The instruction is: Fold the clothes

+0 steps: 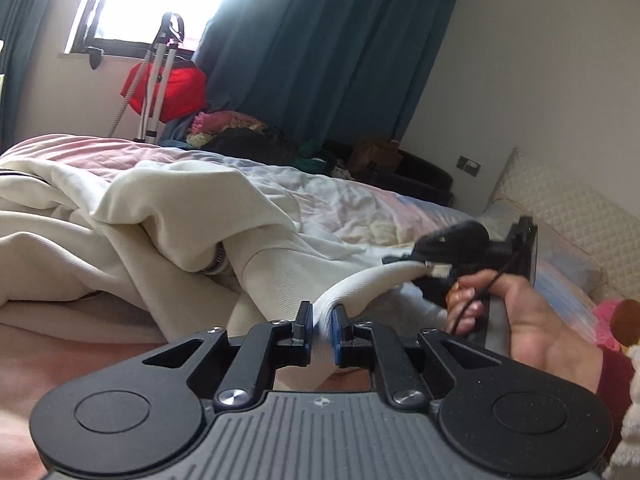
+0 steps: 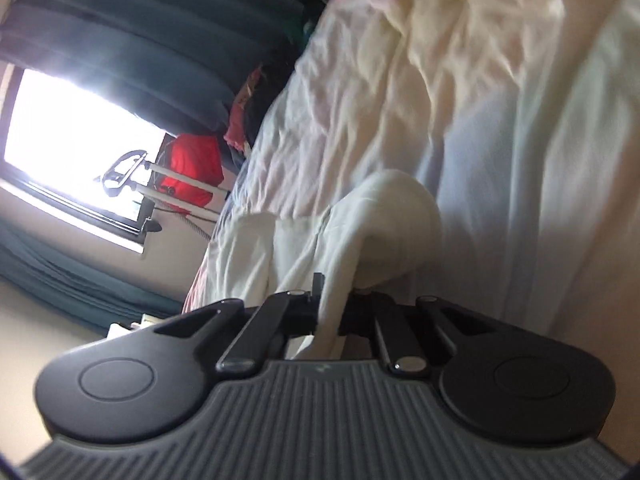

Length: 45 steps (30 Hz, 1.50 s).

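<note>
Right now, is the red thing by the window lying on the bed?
No, the red thing hangs on a white stand beside the window, behind the bed, not on it.

A bed (image 1: 360, 204) with a rumpled pastel sheet carries a crumpled cream garment (image 1: 132, 216); a quilted pillow (image 1: 560, 208) lies at its head.
</note>
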{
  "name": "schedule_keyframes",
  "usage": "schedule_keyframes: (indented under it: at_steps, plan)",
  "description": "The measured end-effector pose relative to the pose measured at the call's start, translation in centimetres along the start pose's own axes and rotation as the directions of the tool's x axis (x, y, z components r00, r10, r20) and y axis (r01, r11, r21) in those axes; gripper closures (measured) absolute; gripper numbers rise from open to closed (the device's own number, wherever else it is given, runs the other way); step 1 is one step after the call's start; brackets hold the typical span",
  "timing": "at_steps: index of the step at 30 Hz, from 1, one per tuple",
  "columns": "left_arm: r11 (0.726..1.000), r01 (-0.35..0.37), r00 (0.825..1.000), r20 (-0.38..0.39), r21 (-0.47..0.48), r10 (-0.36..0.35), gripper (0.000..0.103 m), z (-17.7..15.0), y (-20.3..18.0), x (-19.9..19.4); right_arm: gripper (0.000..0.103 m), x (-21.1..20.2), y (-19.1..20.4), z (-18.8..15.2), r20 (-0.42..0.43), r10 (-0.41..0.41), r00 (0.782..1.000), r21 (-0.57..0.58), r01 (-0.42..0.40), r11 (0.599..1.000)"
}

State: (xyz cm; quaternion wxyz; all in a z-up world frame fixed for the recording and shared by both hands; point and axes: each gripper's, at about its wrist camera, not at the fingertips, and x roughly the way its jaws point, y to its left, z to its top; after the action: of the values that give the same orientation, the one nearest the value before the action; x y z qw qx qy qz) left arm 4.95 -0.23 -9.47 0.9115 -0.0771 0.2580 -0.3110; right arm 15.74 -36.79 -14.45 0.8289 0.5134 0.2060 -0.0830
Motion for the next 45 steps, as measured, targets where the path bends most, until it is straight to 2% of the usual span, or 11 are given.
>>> schedule_keyframes:
  at_steps: [5, 11, 15, 17, 21, 24, 26, 28, 35, 39, 45]
  plan:
    - [0.997, 0.063, 0.998, -0.018, -0.039, -0.063, 0.042, -1.1, -0.4, 0.4, 0.097, -1.3, -0.7, 6.0, 0.124, 0.021, 0.992, 0.04, -0.026, 0.999]
    - [0.983, 0.026, 0.998, -0.056, -0.181, -0.036, 0.032, -1.6, 2.0, 1.6, 0.097, -5.0, -8.4, 11.4, 0.359, -0.095, 0.929, 0.217, 0.016, 0.976]
    - [0.923, -0.08, 0.996, -0.075, -0.377, 0.055, 0.023, -1.6, 6.2, 1.3, 0.097, -6.3, -14.2, 12.4, 0.384, -0.2, 0.902, 0.331, 0.068, 0.941]
    - [0.833, -0.146, 0.989, -0.086, -0.533, 0.118, 0.023, -1.8, 9.6, 0.2, 0.097, -6.2, -16.5, 12.2, 0.364, -0.226, 0.903, 0.417, 0.059, 0.907]
    - [0.564, -0.198, 0.962, -0.048, -0.801, 0.268, 0.023, -3.1, 16.6, -4.0, 0.097, -5.9, -17.2, 12.0, 0.364, -0.228, 0.903, 0.447, 0.045, 0.893]
    - [0.389, -0.19, 0.907, -0.009, -0.902, 0.422, 0.024, -3.7, 20.8, -7.4, 0.097, -5.7, -16.2, 12.4, 0.377, -0.229, 0.897, 0.386, 0.073, 0.92]
    - [0.292, -0.229, 0.834, -0.033, -0.929, 0.55, 0.024, -3.4, 23.0, -9.1, 0.097, -5.5, -15.7, 12.6, 0.383, -0.231, 0.894, 0.353, 0.09, 0.931]
    - [0.226, -0.192, 0.827, -0.033, -0.955, 0.561, 0.028, -3.1, 25.4, -9.8, 0.097, -5.4, -16.0, 12.7, 0.378, -0.238, 0.895, 0.357, 0.097, 0.929]
    - [0.239, -0.303, 0.775, -0.093, -0.922, 0.625, 0.089, 1.5, 29.8, -12.5, 0.097, -5.6, -16.9, 12.5, 0.373, -0.227, 0.9, 0.435, 0.047, 0.899]
    - [0.362, -0.376, 0.768, -0.069, -0.853, 0.636, 0.092, 6.2, 28.9, -15.8, 0.097, -6.6, -15.8, 12.5, 0.399, -0.239, 0.886, 0.408, 0.062, 0.911]
    - [0.348, -0.34, 0.814, -0.088, -0.874, 0.574, 0.093, 6.6, 27.5, -22.5, 0.097, -10.4, -13.7, 12.3, 0.456, -0.326, 0.828, 0.375, 0.153, 0.914]
